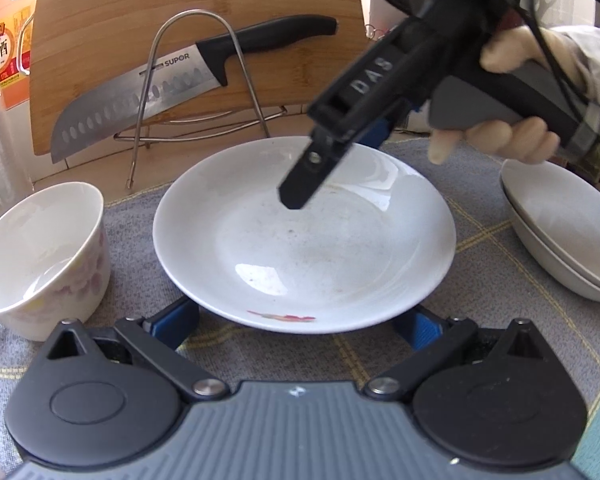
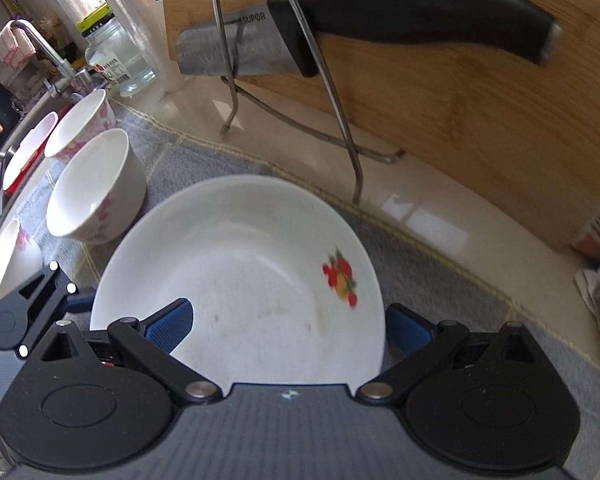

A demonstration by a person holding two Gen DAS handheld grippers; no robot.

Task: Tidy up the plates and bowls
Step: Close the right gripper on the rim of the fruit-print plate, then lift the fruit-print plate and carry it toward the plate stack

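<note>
While both fingers gape | right gripper [image 2: 288, 326] straddles plate [image 2: 236, 264] (rim).

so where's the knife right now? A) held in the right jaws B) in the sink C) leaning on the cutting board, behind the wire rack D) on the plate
C: the knife rests against the cutting board behind the wire rack, away from the plate.
</note>
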